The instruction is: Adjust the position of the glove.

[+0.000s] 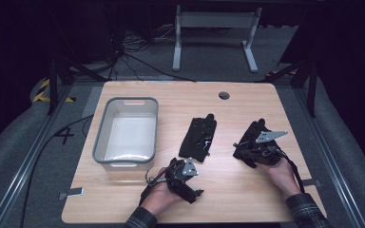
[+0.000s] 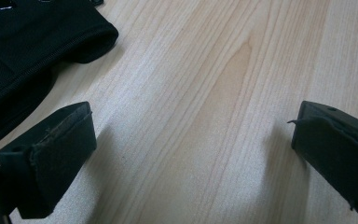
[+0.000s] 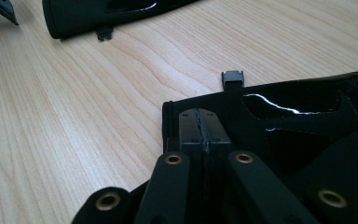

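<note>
- The right gripper (image 3: 200, 126) has its jaws pressed together on the cuff edge of one black glove (image 1: 252, 137), seemingly pinching it, probably to lift it.
- The left gripper (image 2: 186, 149) rests low over bare table (image 1: 247, 199), jaws spread wide and empty, likely waiting.
- The other glove (image 1: 198, 137) lies flat mid-table, just right of the grey bin (image 1: 100, 137), which looks like where both belong.

table (image 1: 247, 190): pale matt wood, grained | black gloves (image 1: 198, 137): matt cloth, glossy patches | bin (image 1: 102, 137): smooth grey plastic
</note>
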